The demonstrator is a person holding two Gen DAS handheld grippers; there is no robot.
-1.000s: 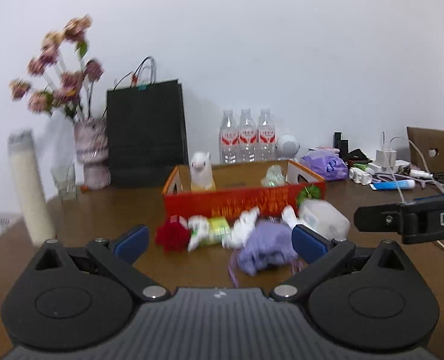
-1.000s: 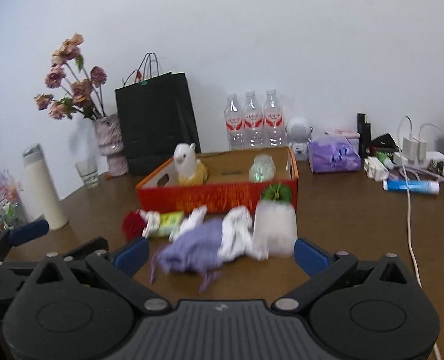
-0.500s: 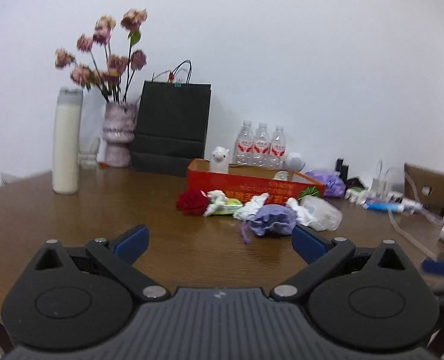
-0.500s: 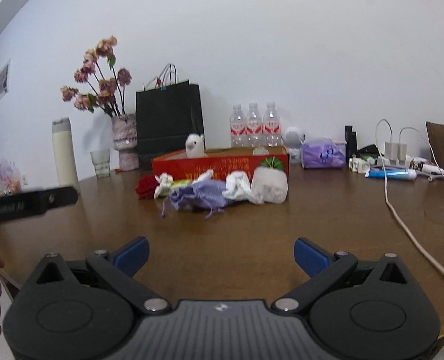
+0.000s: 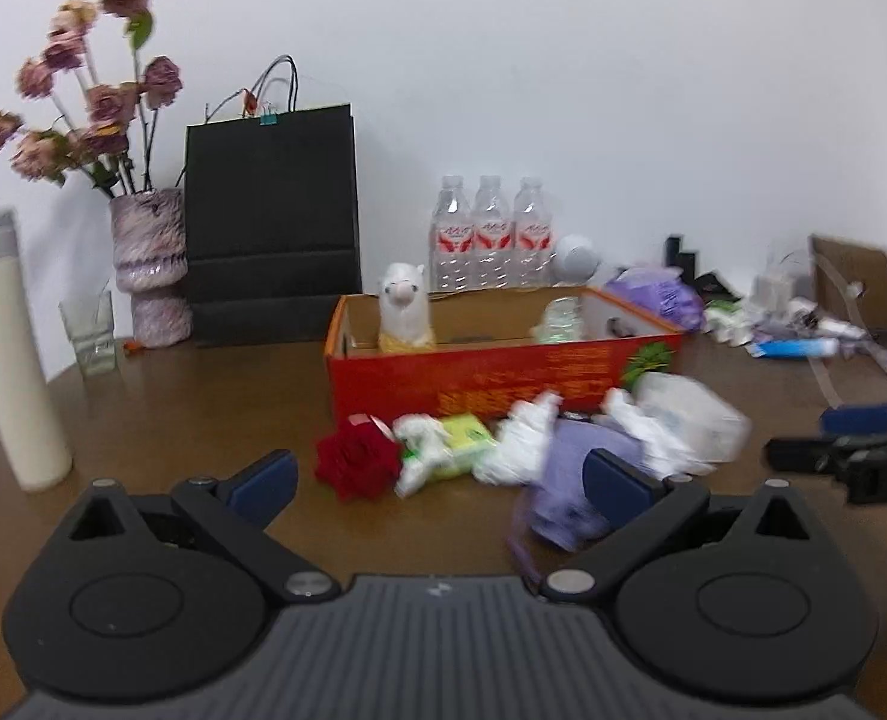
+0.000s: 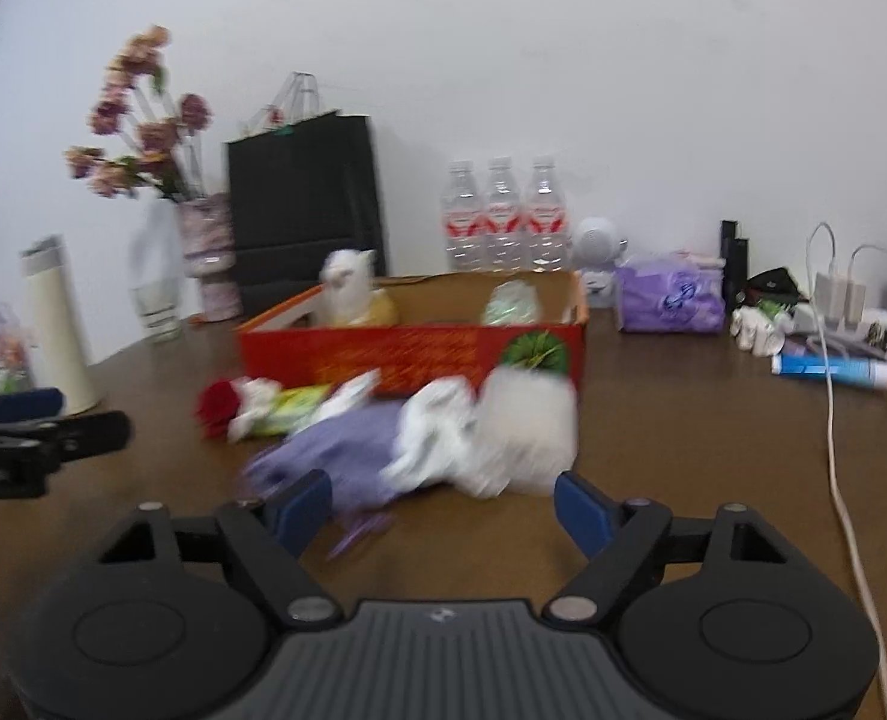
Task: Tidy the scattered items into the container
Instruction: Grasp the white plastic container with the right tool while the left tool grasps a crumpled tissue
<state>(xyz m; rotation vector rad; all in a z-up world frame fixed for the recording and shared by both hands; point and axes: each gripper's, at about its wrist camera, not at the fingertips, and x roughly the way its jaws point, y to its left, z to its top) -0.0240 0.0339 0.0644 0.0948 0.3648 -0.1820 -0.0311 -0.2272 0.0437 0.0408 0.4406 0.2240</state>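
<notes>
A: Where do the left tongs (image 5: pixel 437 480) stand?

B: Wide open, gripping nothing. The rose (image 5: pixel 356 462) lies just ahead, between the pads, with the green packet (image 5: pixel 467 438) beside it. The purple pouch (image 5: pixel 563 480) sits against the right pad, partly hidden by it.

A: And the right tongs (image 6: pixel 443 507)?

B: Their jaws have just been closing but are still apart, with nothing clamped. The pouch (image 6: pixel 353 450) and a white cloth (image 6: pixel 437 438) lie just ahead in the gap; I can't tell whether the left pad touches the pouch, as it's blurred. A white bottle (image 6: pixel 530 426) lies ahead towards the right pad.

A: The box?

B: The red box (image 6: pixel 413 357) stands on the bench (image 6: pixel 713 450) straight beyond the pile, open on top. A white alpaca toy (image 6: pixel 347 294) stands in its left end, a clear greenish thing (image 6: pixel 512 303) towards its right.

A: Can each see the other?

B: Yes: the left tongs show at the left edge of the right view, the right tongs (image 5: pixel 851 450) at the right edge of the left view.
</notes>
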